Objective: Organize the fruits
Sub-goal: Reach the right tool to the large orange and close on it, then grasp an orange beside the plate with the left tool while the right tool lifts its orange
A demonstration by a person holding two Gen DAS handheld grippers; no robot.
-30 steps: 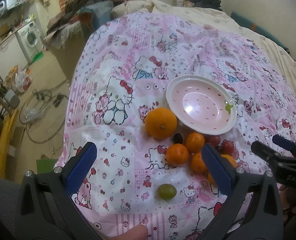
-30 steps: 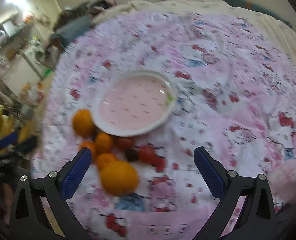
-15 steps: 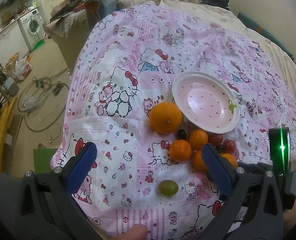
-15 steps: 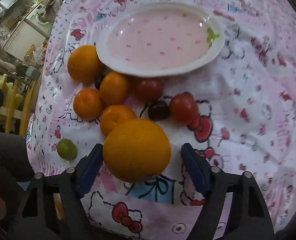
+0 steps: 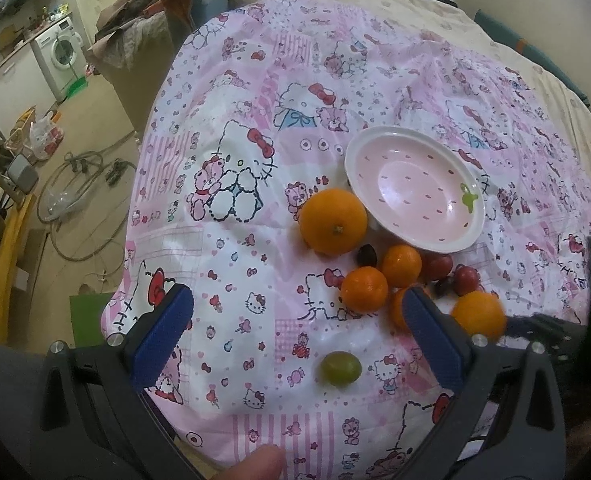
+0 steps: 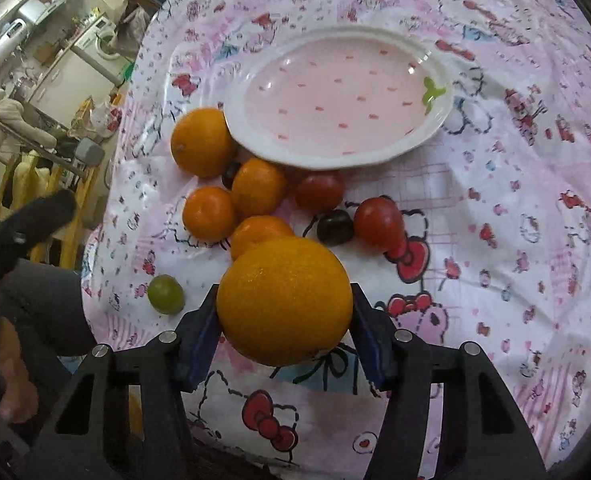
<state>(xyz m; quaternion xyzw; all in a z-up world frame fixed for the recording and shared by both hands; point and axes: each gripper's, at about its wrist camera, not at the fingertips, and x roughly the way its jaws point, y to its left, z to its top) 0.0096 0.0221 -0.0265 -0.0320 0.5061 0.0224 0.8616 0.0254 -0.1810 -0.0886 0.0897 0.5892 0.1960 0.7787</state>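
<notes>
The pink plate sits empty; every fruit is on the cloth near it. The right gripper, jaws just closing, clamps the nearest orange. The left gripper hangs open.

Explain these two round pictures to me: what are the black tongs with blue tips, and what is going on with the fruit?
No robot here: a person holds a two-finger gripper in each hand, each with a wide-angle camera looking along its fingers. One picture is from the left gripper, open and empty above a pink cloth. The other is from the right gripper, whose jaws have just been closing and now press both sides of a big orange. On the cloth lie an empty plate, another big orange, small oranges, tomatoes, dark grapes and a green grape.
</notes>
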